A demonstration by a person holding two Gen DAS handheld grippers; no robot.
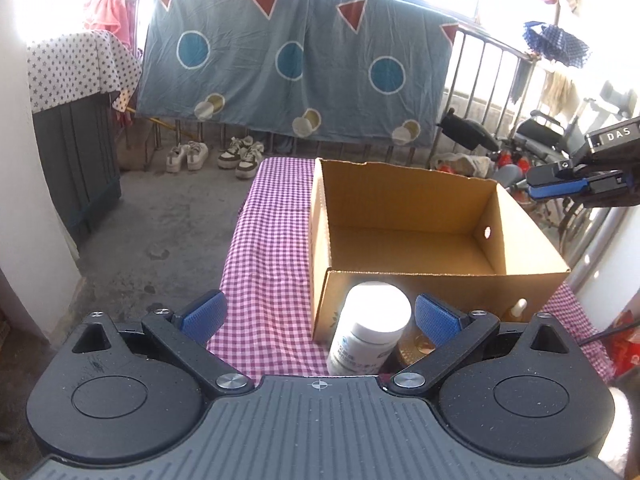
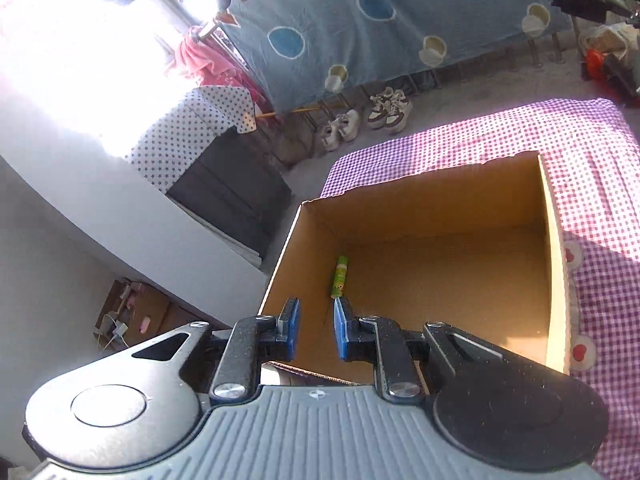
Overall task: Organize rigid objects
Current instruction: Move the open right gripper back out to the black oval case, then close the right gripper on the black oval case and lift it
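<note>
An open cardboard box [image 1: 400,208] stands on the purple checked tablecloth [image 1: 268,264]. A white pill bottle [image 1: 368,328] stands upright just in front of the box's near wall. My left gripper [image 1: 320,316] is open wide around it; the bottle sits close to the right pad and far from the left one. My right gripper [image 2: 317,328] hovers above the box's [image 2: 420,208] near-left corner, its pads nearly together with nothing between them. A green tube [image 2: 340,278] lies on the box floor by the left wall. The right gripper [image 1: 560,184] also shows at the left wrist view's right edge.
A small bottle with a white tip [image 1: 519,307] and a gold round lid [image 1: 416,346] sit by the box's near wall. Pairs of shoes [image 1: 236,156] lie on the floor beyond the table. A dark cabinet [image 1: 76,168] stands left, a railing with a blue sheet [image 1: 280,60] behind.
</note>
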